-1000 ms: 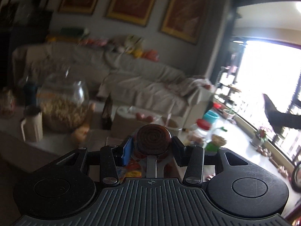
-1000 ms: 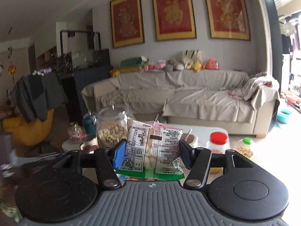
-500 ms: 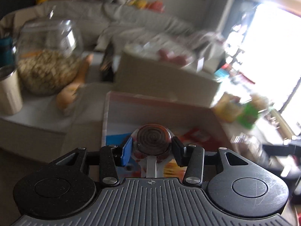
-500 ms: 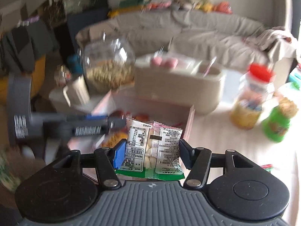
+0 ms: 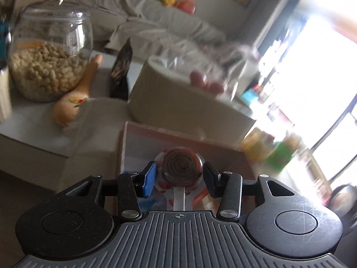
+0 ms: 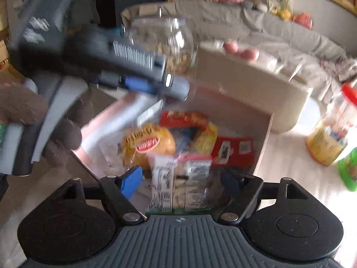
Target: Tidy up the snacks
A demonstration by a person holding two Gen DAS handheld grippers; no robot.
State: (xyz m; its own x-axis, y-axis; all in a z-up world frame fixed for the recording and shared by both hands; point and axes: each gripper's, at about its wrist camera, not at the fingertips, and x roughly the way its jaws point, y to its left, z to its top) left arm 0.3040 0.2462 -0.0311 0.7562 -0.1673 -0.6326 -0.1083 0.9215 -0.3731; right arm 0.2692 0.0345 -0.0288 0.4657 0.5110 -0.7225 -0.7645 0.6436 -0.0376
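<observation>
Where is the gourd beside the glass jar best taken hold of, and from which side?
At its thin neck, from above, jaws across it. The gourd lies on its side; its bulb looks wide and round, and the glass jar stands close.

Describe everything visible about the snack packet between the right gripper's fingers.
The snack packet is a clear plastic pouch showing pale, rounded pieces, with a white printed label panel, pink trim on top and a green bottom edge. It stands upright in the right hand-held gripper, whose jaws stand spread with gaps beside it, above the snack-filled cardboard box.
</observation>
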